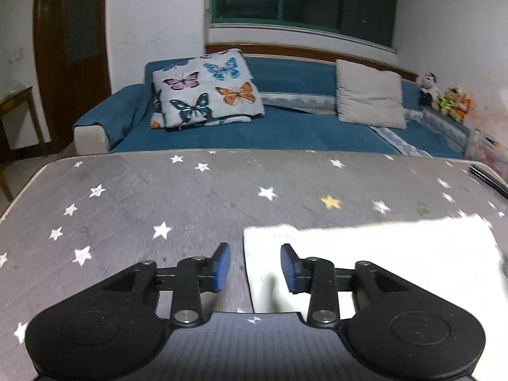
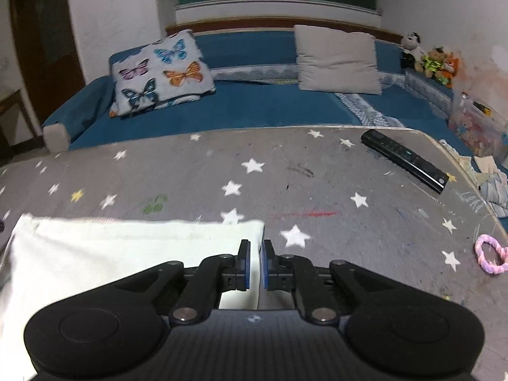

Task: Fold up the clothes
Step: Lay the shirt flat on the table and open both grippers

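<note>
A white cloth point(image 1: 365, 254) lies flat on the grey star-print table cover point(image 1: 158, 197), folded into a rectangle. My left gripper point(image 1: 255, 265) is open over the cloth's left edge, its left finger above the cover and its right finger above the cloth. In the right wrist view the same white cloth point(image 2: 127, 254) fills the lower left. My right gripper point(image 2: 254, 265) sits at the cloth's right edge. Its blue pads are drawn nearly together, with only a narrow gap that the cloth's edge runs through.
A black remote control point(image 2: 403, 158) lies at the table's far right, and a pink braided ring point(image 2: 490, 255) near its right edge. Behind the table stands a blue sofa point(image 1: 270, 133) with a butterfly cushion point(image 1: 206, 92), a grey cushion point(image 1: 368, 95) and plush toys point(image 2: 428, 57).
</note>
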The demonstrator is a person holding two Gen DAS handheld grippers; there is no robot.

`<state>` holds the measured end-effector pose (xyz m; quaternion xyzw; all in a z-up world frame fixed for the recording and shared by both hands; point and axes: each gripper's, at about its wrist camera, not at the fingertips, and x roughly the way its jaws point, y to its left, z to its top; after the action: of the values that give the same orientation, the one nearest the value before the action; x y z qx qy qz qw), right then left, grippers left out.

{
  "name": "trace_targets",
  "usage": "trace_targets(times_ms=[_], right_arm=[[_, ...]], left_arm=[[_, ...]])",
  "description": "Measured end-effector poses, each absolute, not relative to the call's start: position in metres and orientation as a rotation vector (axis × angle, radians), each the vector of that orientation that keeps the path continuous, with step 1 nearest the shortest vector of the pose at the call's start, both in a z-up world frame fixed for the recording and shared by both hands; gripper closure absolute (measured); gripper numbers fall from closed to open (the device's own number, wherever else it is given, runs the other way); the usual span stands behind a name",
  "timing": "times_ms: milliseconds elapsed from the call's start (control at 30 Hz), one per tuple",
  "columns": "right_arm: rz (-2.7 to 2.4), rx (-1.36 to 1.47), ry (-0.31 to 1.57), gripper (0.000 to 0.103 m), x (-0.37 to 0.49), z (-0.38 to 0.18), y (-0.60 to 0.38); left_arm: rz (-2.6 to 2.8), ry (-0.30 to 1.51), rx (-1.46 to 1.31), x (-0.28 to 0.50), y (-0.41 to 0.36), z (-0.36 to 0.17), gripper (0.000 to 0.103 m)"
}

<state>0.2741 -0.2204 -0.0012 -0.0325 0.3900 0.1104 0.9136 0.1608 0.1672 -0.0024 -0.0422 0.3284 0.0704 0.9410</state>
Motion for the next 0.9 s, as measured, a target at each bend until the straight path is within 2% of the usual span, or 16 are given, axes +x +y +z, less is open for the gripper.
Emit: trace_targets(times_ms=[100,233,533,900], right_arm=[[0.25,-0.097,0.807,0.094,0.255,0.003,-0.221],[0.286,-0.098,0.818,0.084,0.223,0.007,-0.23],[0.284,-0.058,0.838,0.083,0.151,0.002,-0.274],[0.256,-0.003,0.89,0.082,0.098,-0.021,-0.312]], left_arm=[[0.11,0.69,-0.065,0.135,0.163,-0.001,0.058],[0.06,0.715,-0.053,0.095,0.155,-0.003,0.055],[-0.034,0.775,-0.035,0.011,0.139,-0.022,0.054],[0.019,0.763,0.004,-0.019,0.135,-0.036,0.058]])
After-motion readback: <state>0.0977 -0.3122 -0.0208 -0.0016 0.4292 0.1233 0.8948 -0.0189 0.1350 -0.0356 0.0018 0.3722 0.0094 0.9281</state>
